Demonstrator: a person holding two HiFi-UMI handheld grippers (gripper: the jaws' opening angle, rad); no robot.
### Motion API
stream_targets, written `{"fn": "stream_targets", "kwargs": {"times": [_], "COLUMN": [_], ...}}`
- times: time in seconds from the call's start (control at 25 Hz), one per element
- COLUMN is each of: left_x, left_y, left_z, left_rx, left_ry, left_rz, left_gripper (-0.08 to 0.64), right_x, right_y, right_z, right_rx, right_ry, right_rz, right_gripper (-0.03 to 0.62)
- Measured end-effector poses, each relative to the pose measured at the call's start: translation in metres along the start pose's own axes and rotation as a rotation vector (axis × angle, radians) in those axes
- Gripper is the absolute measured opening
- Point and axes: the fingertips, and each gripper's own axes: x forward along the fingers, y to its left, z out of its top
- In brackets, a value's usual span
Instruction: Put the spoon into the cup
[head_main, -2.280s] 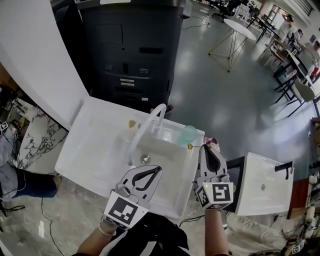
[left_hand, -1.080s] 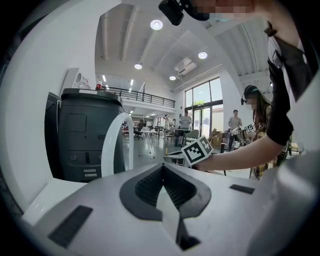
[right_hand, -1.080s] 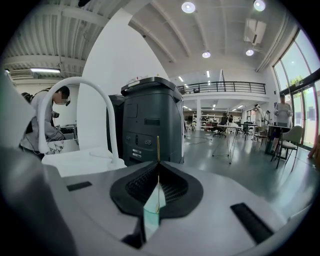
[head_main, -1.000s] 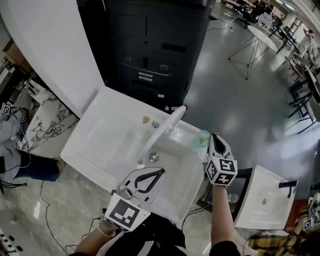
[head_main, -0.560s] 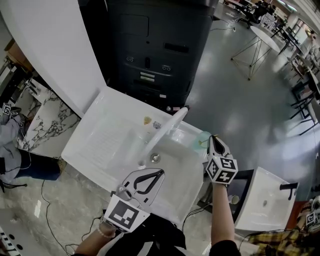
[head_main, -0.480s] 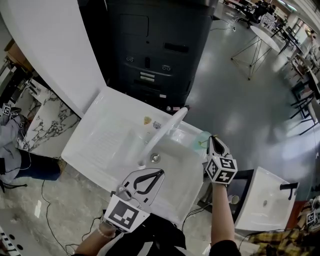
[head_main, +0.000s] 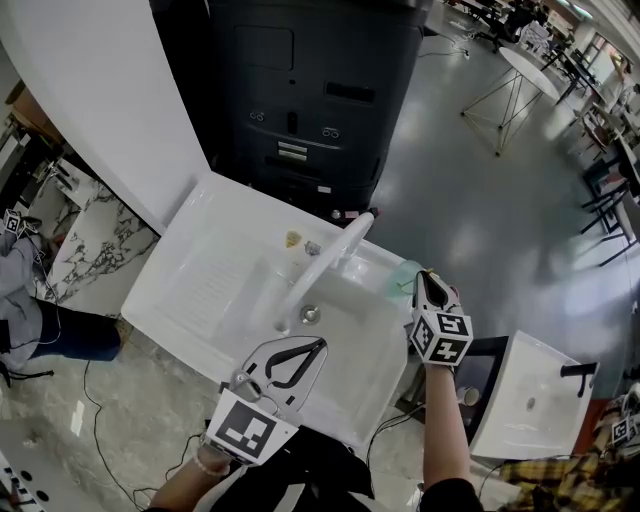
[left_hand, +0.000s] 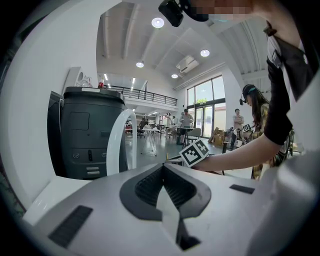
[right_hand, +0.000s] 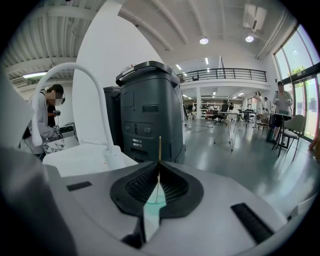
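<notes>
A pale green cup stands at the sink's far right corner. My right gripper hovers right over it, shut on the thin gold spoon. In the right gripper view the spoon's handle rises upright from between the closed fingertips, and the cup's green shows below through the gap in my right gripper. Near the sink's front edge, my left gripper is shut with nothing in it. Seen from the left gripper view, the left gripper has its tips together, with the right gripper's marker cube beyond them.
A white arched faucet bends over the white sink basin, with a drainboard to its left. A dark machine stands behind. A second small white sink sits lower right. People and tables are far off.
The right gripper has sunk a little with the spoon, closer over the cup. The left gripper has stayed where it was.
</notes>
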Motion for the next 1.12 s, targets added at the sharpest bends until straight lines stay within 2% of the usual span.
{"fn": "stream_targets", "kwargs": {"times": [0.36, 0.84, 1.12], "left_x": [-0.001, 0.003, 0.005], "left_y": [0.001, -0.002, -0.005], "left_z": [-0.001, -0.002, -0.003], "left_rx": [0.001, 0.007, 0.005], "left_ry": [0.006, 0.019, 0.017], "left_rz": [-0.003, -0.018, -0.032], "left_gripper": [-0.003, -0.003, -0.003], "right_x": [0.001, 0.0, -0.003], "right_y": [0.002, -0.01, -0.016], "right_z": [0.001, 0.002, -0.005], "right_rx": [-0.141, -0.08, -0.007], "right_ry": [0.017, 0.008, 0.015], "right_rz": [-0.03, -0.067, -0.07], "right_gripper": [0.009, 0.049, 0.104]}}
